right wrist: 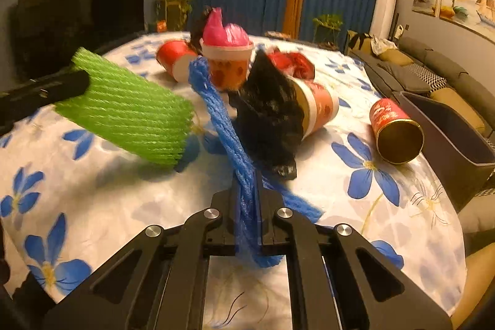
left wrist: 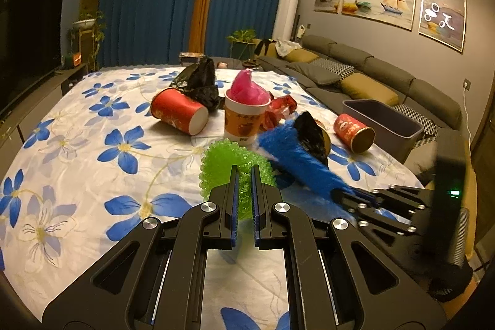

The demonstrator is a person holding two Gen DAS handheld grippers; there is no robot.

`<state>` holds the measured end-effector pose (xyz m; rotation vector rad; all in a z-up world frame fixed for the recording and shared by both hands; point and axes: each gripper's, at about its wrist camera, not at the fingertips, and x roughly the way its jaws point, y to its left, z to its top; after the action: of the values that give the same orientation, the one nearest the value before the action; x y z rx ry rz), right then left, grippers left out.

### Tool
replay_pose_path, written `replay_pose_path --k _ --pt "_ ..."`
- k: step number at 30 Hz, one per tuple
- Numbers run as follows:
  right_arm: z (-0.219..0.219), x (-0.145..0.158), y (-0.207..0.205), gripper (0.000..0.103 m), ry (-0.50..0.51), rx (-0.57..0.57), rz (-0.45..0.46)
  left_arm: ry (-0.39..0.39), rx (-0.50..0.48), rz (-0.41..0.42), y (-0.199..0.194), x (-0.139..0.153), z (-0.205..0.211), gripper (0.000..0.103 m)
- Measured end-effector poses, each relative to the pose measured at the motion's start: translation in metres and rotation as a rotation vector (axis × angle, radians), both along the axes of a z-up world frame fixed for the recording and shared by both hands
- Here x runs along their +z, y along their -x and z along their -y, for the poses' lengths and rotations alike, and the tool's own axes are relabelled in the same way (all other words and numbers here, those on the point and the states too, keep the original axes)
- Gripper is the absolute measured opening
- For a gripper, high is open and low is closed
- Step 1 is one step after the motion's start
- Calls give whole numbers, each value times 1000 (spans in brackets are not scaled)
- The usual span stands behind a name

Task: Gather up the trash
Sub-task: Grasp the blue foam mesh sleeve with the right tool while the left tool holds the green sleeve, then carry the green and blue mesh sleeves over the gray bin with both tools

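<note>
Clamped between the left tool [left wrist: 244, 175] jaws is a green foam net [left wrist: 229, 166] and in the right tool [right wrist: 247, 184] a blue foam net [right wrist: 222, 119], both lifted; ahead on the worktop [left wrist: 77, 144] cups [left wrist: 178, 113], can [right wrist: 396, 132] and bags [right wrist: 269, 113] remain uncollected, the grey bin [right wrist: 448, 129] to the right.

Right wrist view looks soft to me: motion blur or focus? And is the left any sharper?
Right wrist view: the blue foam net and black bag smear, suggesting motion blur; lighting is dim and warm. Left wrist view: sharper on the green foam net, but the blue net is still streaked; both bow straight lines.
</note>
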<state>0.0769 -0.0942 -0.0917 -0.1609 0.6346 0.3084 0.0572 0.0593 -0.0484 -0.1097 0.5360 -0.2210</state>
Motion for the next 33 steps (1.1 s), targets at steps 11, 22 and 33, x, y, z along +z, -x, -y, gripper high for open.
replay_pose_path --k 11,22,33 --pt "32 49 29 8 -172 6 107 -5 16 38 6 13 -4 6" --pt "71 71 41 8 -230 -86 182 -32 -26 111 5 40 16 6" --pt "128 92 35 8 -242 -235 280 -26 -145 227 -13 86 82 6"
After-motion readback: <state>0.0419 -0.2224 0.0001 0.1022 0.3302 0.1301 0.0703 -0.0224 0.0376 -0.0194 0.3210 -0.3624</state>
